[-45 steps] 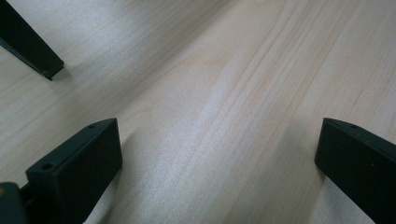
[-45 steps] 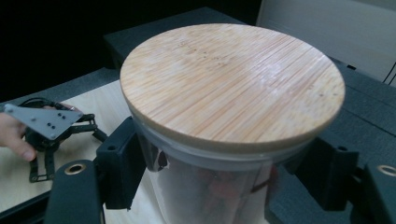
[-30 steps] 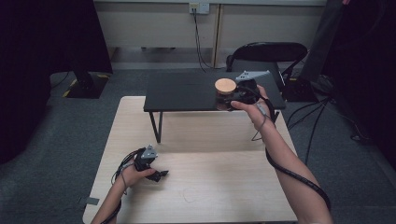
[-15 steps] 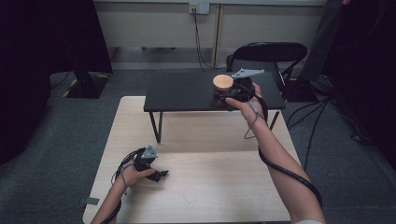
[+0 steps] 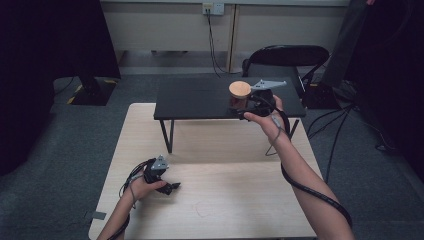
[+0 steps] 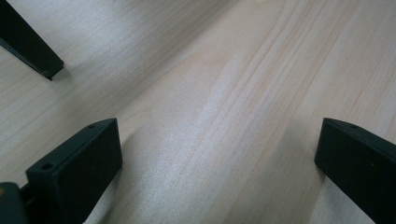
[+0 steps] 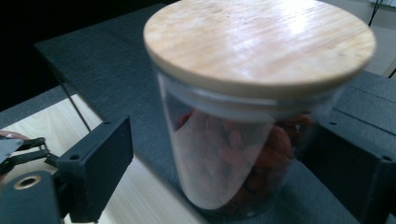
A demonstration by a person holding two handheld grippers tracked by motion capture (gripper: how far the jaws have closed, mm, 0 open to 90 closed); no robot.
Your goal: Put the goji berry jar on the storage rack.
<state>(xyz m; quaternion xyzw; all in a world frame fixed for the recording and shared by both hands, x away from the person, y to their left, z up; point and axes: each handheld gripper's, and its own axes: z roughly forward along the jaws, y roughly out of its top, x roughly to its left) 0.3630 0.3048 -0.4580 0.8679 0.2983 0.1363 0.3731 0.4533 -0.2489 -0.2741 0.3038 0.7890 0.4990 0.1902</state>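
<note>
Right gripper (image 7: pixel 224 158) jaws just opening, spread around jar (image 7: pixel 243 116) at black shelf's (image 5: pixel 200 97) near edge. Left gripper (image 6: pixel 219 158) open over bare table (image 6: pixel 224 93).

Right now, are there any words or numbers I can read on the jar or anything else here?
None: no words, numbers or signs can be read anywhere.
The glass jar has no label, and its wooden lid shows bare wood grain.
The black shelf and the wooden table are plain too.
</note>
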